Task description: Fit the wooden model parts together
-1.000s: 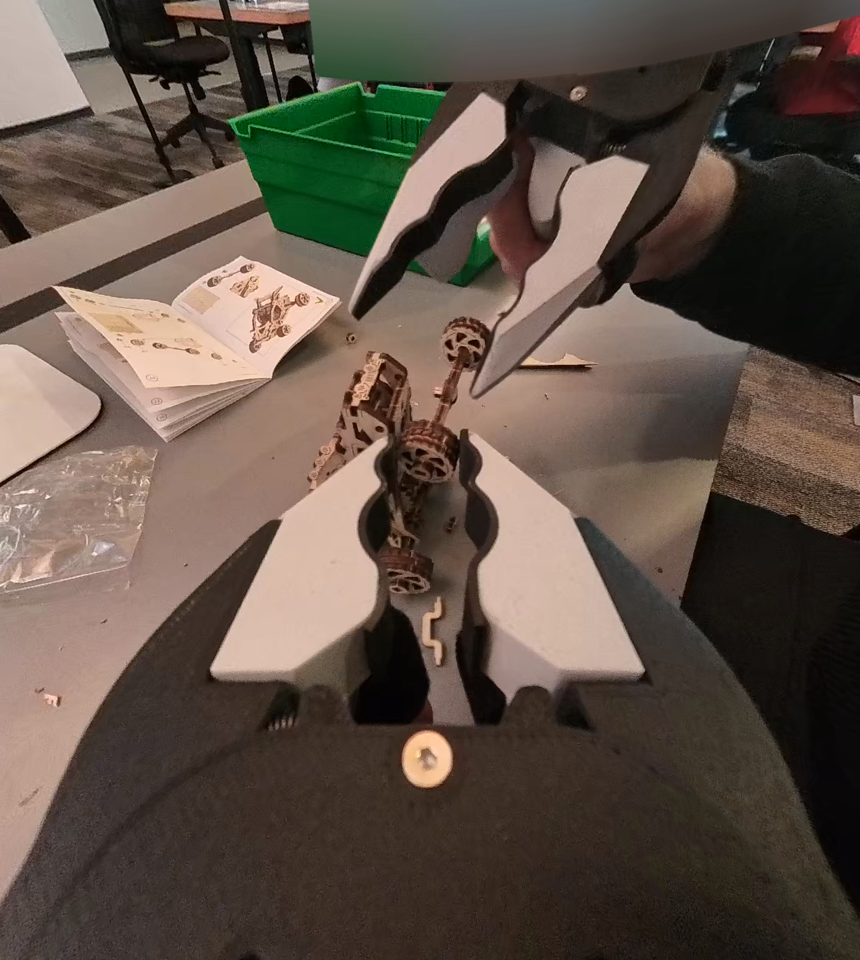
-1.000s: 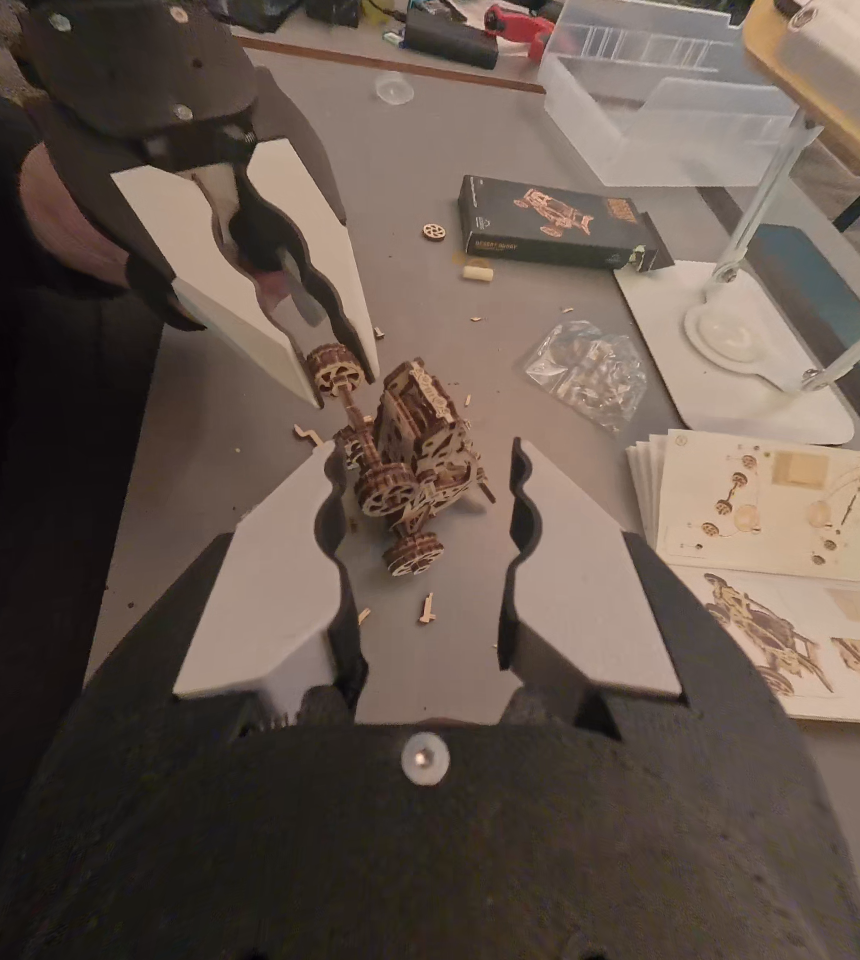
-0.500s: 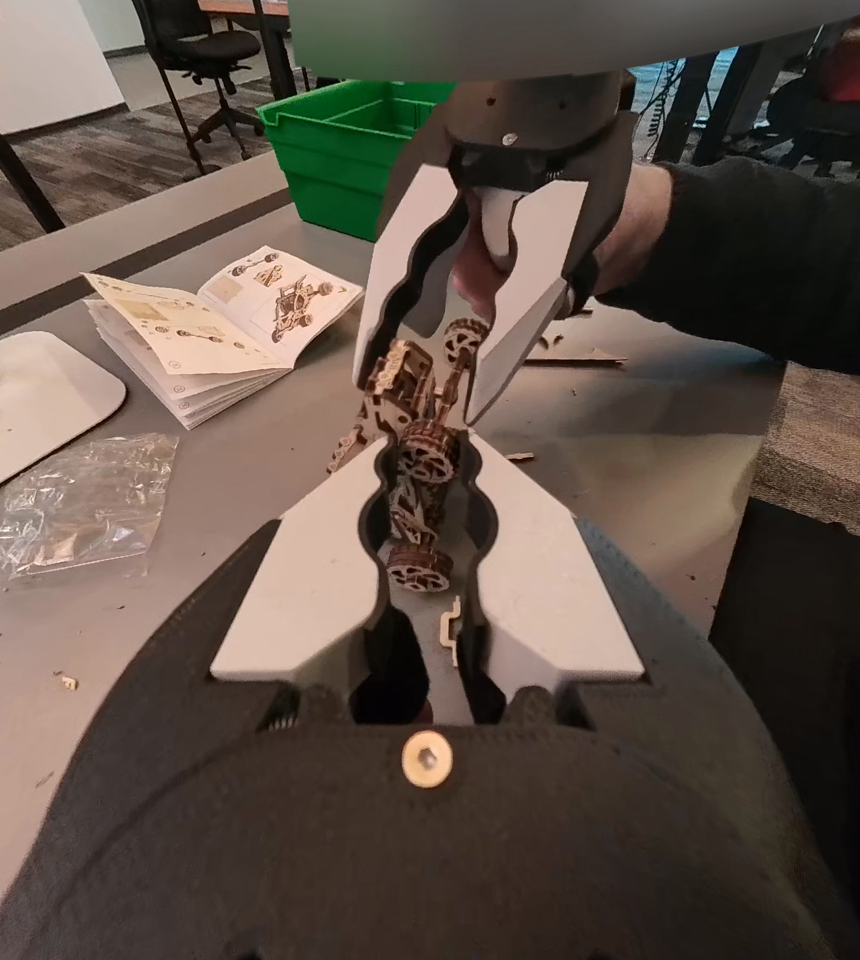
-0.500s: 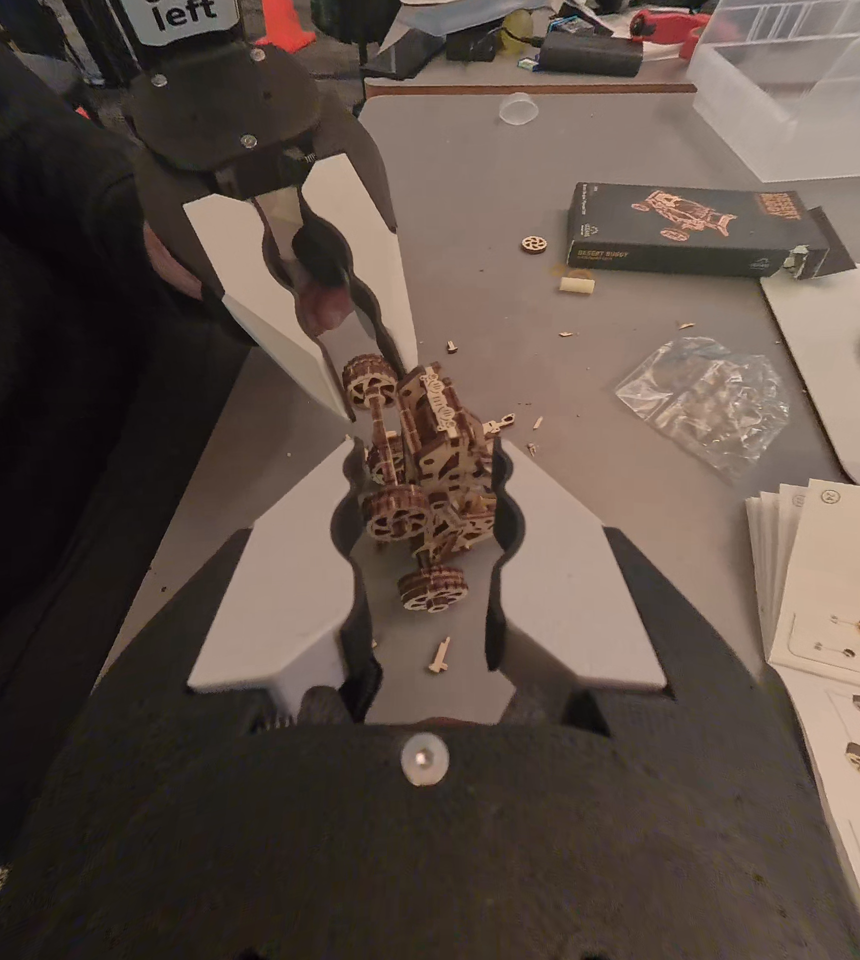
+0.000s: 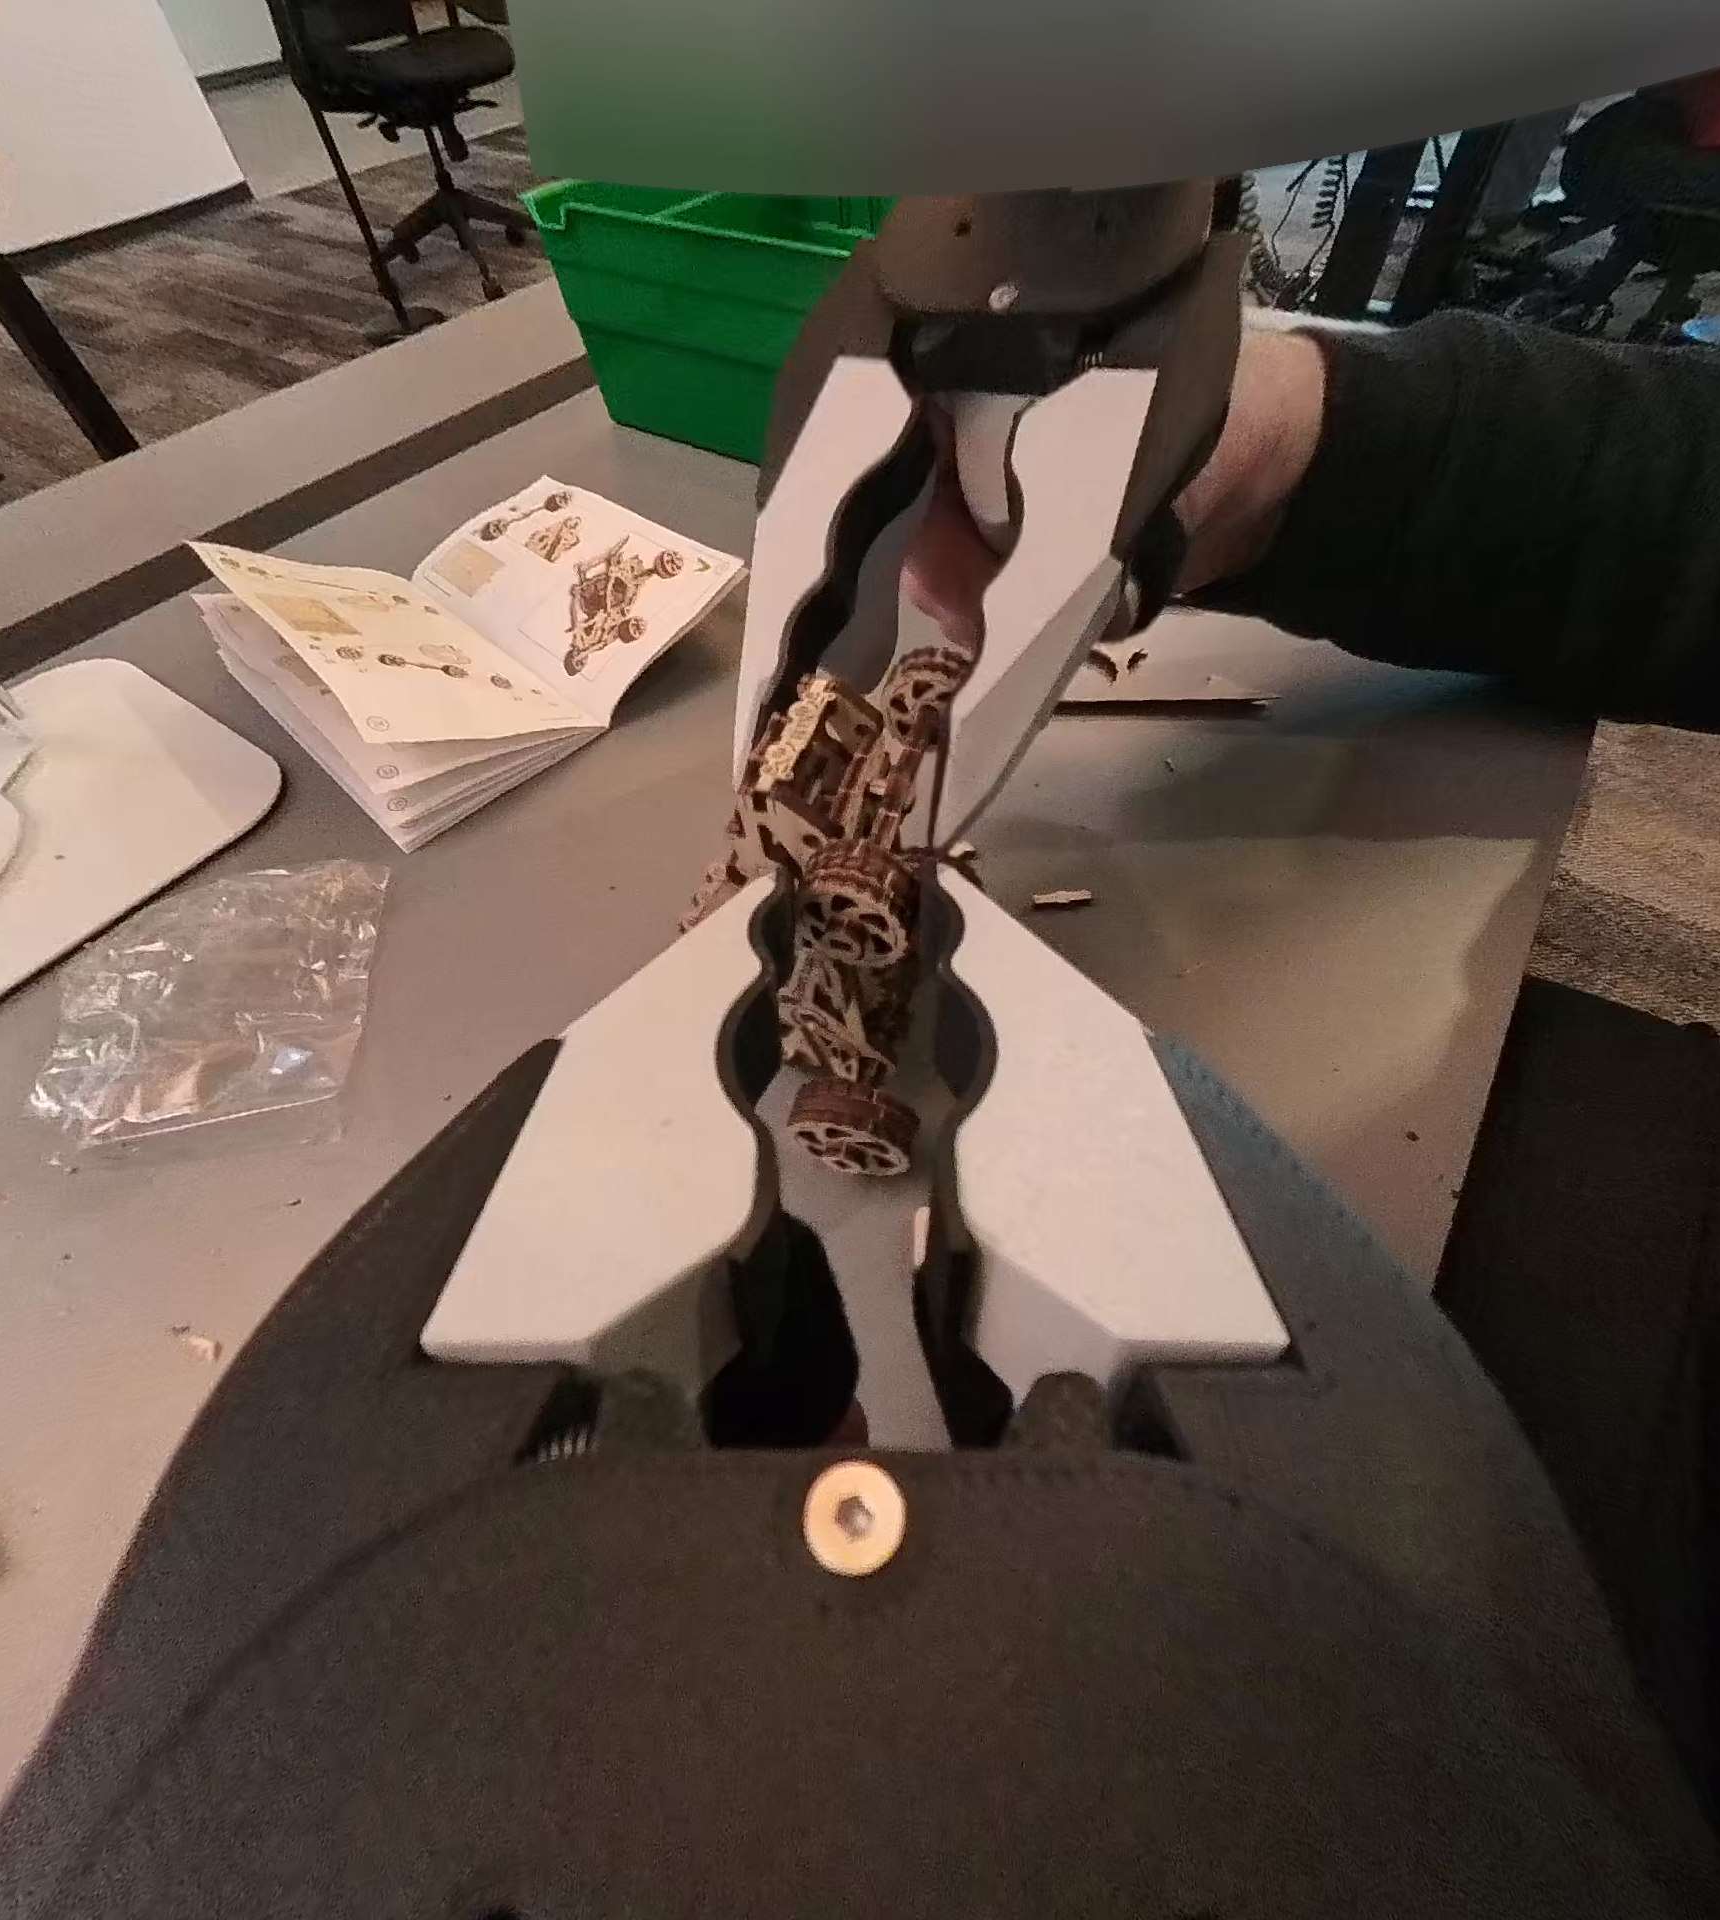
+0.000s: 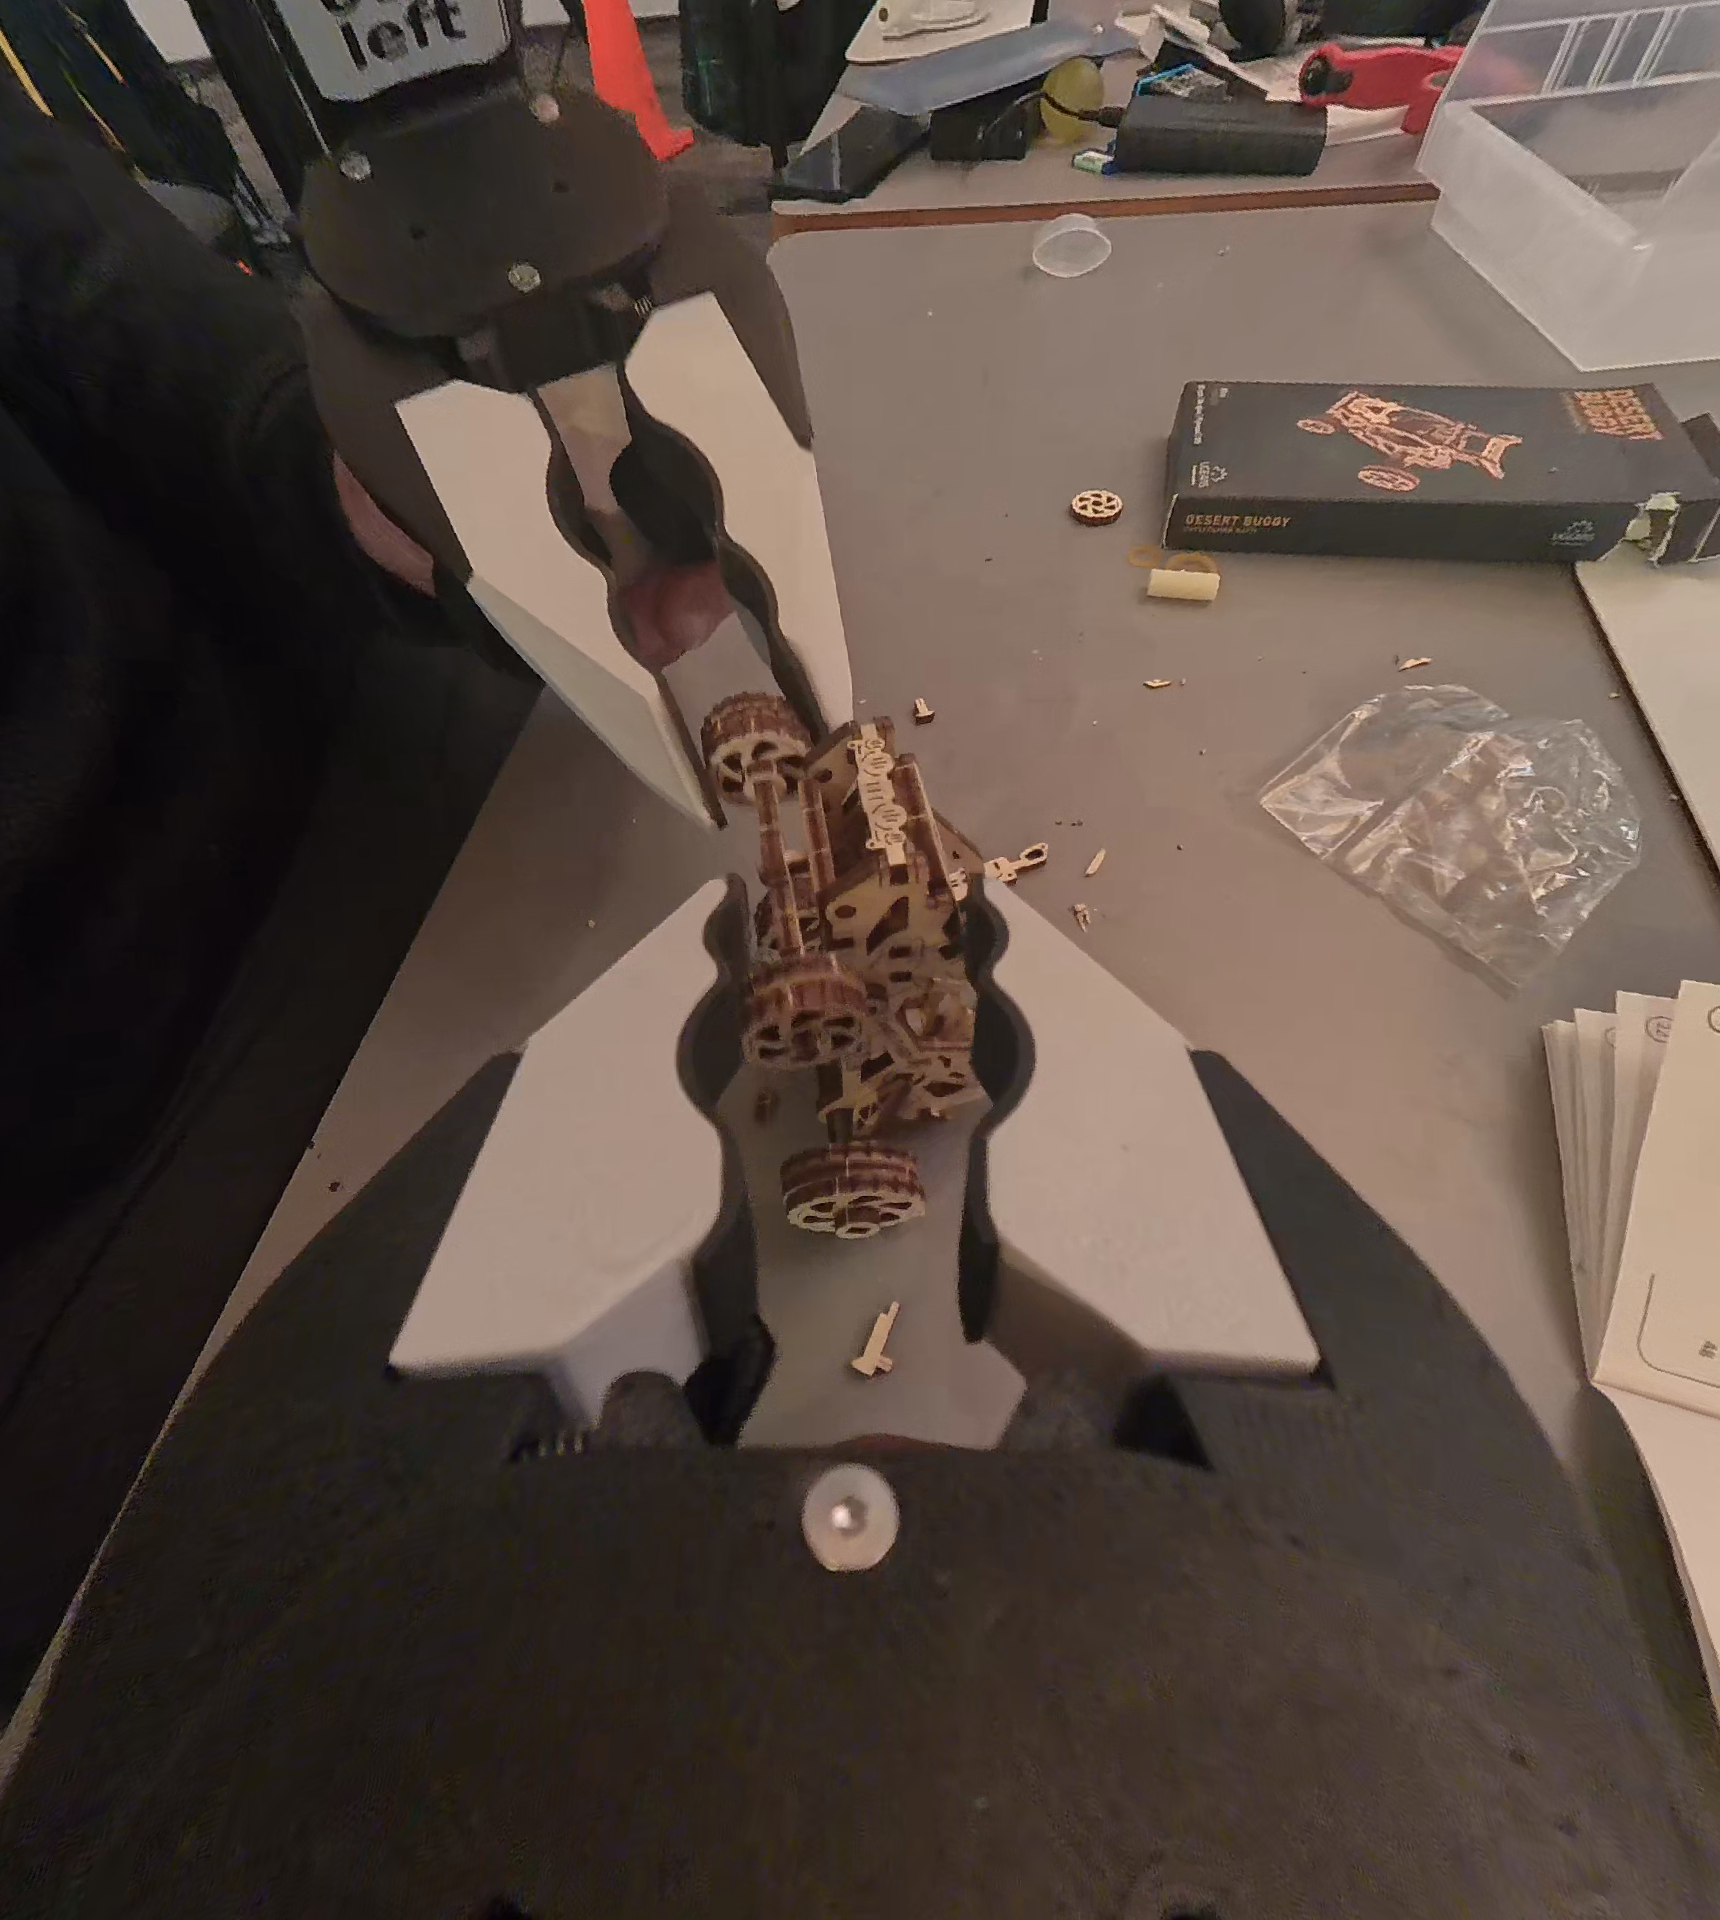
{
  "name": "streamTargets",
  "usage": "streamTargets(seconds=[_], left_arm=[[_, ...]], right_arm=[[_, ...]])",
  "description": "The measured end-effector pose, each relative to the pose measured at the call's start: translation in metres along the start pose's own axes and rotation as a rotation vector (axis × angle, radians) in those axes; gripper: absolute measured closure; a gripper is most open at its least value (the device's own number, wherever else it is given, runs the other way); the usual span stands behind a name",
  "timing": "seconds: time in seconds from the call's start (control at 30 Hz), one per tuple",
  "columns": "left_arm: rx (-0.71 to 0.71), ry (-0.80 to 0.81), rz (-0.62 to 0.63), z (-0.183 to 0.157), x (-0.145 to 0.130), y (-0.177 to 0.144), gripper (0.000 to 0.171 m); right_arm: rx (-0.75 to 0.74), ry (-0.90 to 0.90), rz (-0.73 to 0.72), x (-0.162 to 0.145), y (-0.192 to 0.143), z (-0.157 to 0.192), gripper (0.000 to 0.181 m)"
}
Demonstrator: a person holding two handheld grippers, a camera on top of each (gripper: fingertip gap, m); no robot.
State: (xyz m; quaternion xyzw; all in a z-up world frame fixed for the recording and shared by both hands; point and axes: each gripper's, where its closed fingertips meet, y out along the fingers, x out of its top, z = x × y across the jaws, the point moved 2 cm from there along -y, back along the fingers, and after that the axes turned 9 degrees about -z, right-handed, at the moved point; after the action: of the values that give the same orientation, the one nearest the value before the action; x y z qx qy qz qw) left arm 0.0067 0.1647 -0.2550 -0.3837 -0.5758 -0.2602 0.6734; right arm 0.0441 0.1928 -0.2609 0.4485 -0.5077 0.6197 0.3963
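A small wooden model buggy (image 6: 866,914) with spoked wheels is held between both grippers over the grey table (image 6: 1199,831). My left gripper (image 5: 856,894) is shut on one of its wheels (image 5: 851,914). In the right wrist view it comes in from the upper left (image 6: 762,764), its tips on that wheel (image 6: 747,743). My right gripper (image 6: 856,894) is shut on the model's body. It reaches down from the top of the left wrist view (image 5: 840,795). Another wheel (image 6: 851,1190) hangs below between the right fingers.
An open instruction booklet (image 5: 461,665) (image 6: 1718,1195), a crumpled plastic bag (image 5: 212,997) (image 6: 1458,831) and a white lamp base (image 5: 87,790) lie nearby. A black model box (image 6: 1438,468), a loose wooden wheel (image 6: 1095,507) and wood scraps (image 6: 875,1345) are on the table. A green bin (image 5: 690,312) stands behind. Only a small space, under 4 cm, lies between the two pairs of fingers.
My right gripper has moved in over the model and closed from wide open onto its body. My left gripper has kept its hold on the wheel.
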Motion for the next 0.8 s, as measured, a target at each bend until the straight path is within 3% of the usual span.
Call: streamTargets(seconds=[0.43, 0.8], left_arm=[[-0.012, 0.046, 0.054, 0.0049, 0.0013, -0.0024, 0.151], [-0.067, 0.085, 0.065, 0.0058, 0.0033, -0.0044, 0.151]], right_arm=[[-0.005, -0.010, -0.003, 0.0009, 0.0035, -0.0023, 0.146], [0.006, -0.005, 0.003, 0.0030, 0.0067, -0.0028, 0.136]])
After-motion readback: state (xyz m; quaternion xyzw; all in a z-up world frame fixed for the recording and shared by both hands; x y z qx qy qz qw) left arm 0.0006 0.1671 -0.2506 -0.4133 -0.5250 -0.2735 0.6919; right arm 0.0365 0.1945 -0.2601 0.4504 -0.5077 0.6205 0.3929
